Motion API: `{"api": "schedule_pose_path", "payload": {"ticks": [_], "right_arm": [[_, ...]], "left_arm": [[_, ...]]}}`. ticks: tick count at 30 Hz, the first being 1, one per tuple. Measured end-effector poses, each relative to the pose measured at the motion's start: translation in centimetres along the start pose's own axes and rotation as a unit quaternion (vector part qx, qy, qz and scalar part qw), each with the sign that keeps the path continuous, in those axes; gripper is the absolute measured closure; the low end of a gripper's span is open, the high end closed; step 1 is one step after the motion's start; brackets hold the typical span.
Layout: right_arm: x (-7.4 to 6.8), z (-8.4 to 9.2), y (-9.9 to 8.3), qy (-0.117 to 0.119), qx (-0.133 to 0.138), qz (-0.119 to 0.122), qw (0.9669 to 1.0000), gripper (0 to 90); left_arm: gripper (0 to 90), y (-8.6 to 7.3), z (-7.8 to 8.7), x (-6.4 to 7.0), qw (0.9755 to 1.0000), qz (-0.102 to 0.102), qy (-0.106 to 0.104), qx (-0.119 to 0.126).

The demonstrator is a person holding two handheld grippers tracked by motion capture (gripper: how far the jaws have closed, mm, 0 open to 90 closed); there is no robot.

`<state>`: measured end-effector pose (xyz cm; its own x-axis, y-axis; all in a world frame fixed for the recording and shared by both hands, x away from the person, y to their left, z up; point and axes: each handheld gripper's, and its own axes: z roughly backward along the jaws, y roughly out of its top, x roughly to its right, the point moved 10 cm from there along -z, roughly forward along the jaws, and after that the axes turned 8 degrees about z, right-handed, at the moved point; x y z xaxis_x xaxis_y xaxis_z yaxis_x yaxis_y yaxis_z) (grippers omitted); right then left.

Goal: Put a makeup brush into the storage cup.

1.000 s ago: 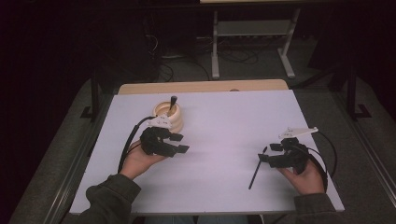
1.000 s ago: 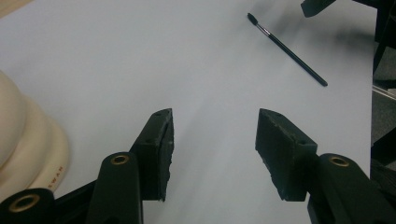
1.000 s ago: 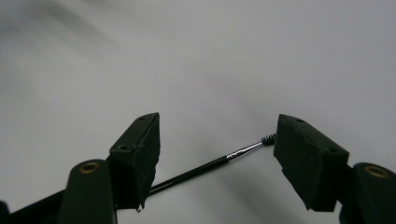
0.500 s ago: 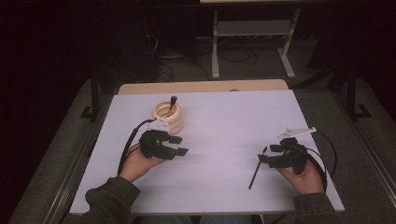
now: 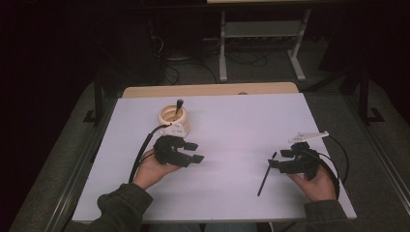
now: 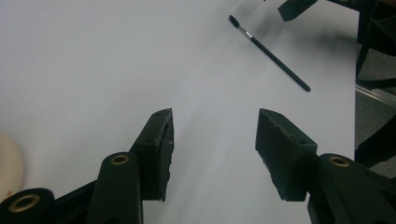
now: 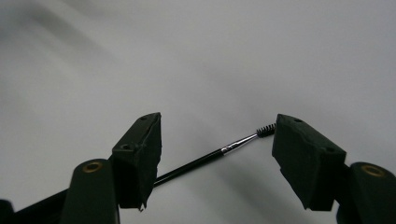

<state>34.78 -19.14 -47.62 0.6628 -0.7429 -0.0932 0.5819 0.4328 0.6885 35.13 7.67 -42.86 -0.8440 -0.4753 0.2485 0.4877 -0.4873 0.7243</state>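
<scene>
The slim black brush with a metal ferrule and bristly spiral tip (image 7: 219,151) lies flat on the smooth white tabletop (image 5: 241,125), well right of the round cream holder (image 5: 174,117), where another dark brush (image 5: 178,107) stands. The right gripper (image 7: 217,156) straddles it, jaws apart, gripping nothing; closing on the thin handle seems the next move. The left gripper (image 6: 214,149) hovers open and empty just beside the holder.

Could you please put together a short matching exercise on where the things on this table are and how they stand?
Things:
1. cream cup
2. loose black brush
3. left gripper
4. second brush

States:
a. lies flat on the white table, between the right gripper's open jaws
b. stands upright in the cup
c. sits far left on the table
d. open, nothing between its jaws

Pairs: 1-c, 2-a, 3-d, 4-b
</scene>
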Motion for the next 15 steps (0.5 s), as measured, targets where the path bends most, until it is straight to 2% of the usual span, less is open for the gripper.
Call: {"api": "schedule_pose_path", "payload": {"ticks": [11, 12, 15], "right_arm": [[0.4, 0.2, -0.1, -0.005, -0.002, -0.006, 1.0000, 32.1], [0.3, 0.2, -0.2, -0.005, -0.002, -0.007, 1.0000, 32.4], [0.0, -0.1, -0.2, -0.004, -0.006, -0.009, 0.9999, 33.2]], "left_arm": [[46.7, 1.4, -2.3, 2.4, 0.9997, -0.011, -0.020, -0.004], [46.7, 1.4, -2.4, 2.4, 0.9997, -0.016, -0.018, -0.008], [46.7, 1.5, -2.6, 2.5, 0.9997, -0.014, -0.020, -0.007]]}}
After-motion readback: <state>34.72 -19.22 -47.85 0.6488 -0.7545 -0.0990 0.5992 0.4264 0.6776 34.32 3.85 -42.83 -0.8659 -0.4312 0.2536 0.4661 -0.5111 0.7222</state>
